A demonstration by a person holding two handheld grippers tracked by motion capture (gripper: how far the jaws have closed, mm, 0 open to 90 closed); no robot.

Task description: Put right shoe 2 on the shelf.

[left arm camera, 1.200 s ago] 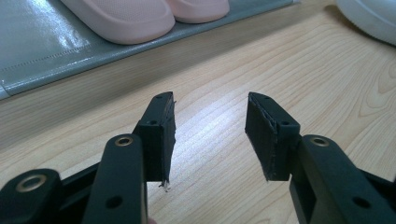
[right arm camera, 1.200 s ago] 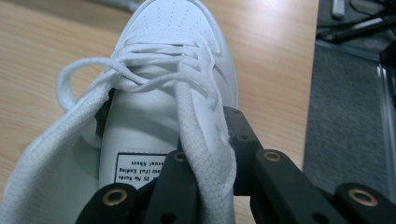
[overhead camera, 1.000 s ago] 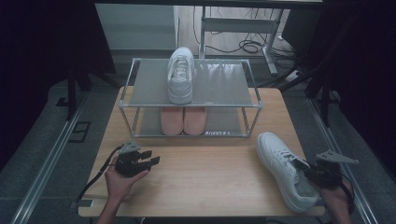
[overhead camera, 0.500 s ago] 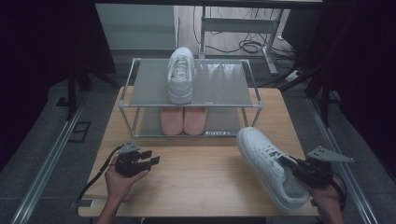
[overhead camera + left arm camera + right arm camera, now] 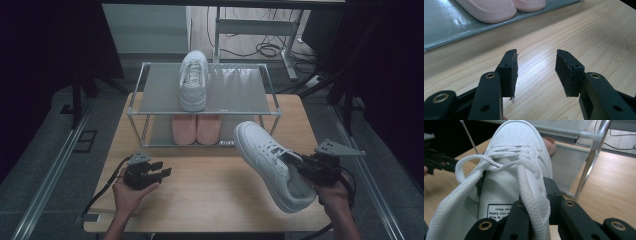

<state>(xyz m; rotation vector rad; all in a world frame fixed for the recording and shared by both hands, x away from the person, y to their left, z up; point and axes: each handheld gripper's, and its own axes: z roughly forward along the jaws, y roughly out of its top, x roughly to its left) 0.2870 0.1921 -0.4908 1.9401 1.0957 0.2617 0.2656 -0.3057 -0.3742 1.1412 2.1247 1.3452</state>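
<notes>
A white sneaker [image 5: 270,162] hangs lifted above the table's right side, its toe tilted up toward the rack. My right gripper [image 5: 306,169] is shut on the sneaker's side wall by the opening, with laces [image 5: 524,180] draped over the jaws. A second white sneaker [image 5: 193,79] lies on the top shelf of the metal rack [image 5: 235,112]. A pair of pink slippers [image 5: 195,128] sits on the lower shelf, seen close as pink slippers [image 5: 499,7]. My left gripper [image 5: 159,174] rests low on the left of the wooden table [image 5: 210,200], open, nothing between its fingers [image 5: 511,72].
The rack's right post [image 5: 590,160] stands close beside the lifted sneaker. The top shelf has free room right of the shoe there. Dark floor, cables and a desk frame [image 5: 255,30] lie behind the table.
My right gripper has carried the white sneaker up off the table and leftward toward the rack, its toe rising. The left gripper has stayed where it was.
</notes>
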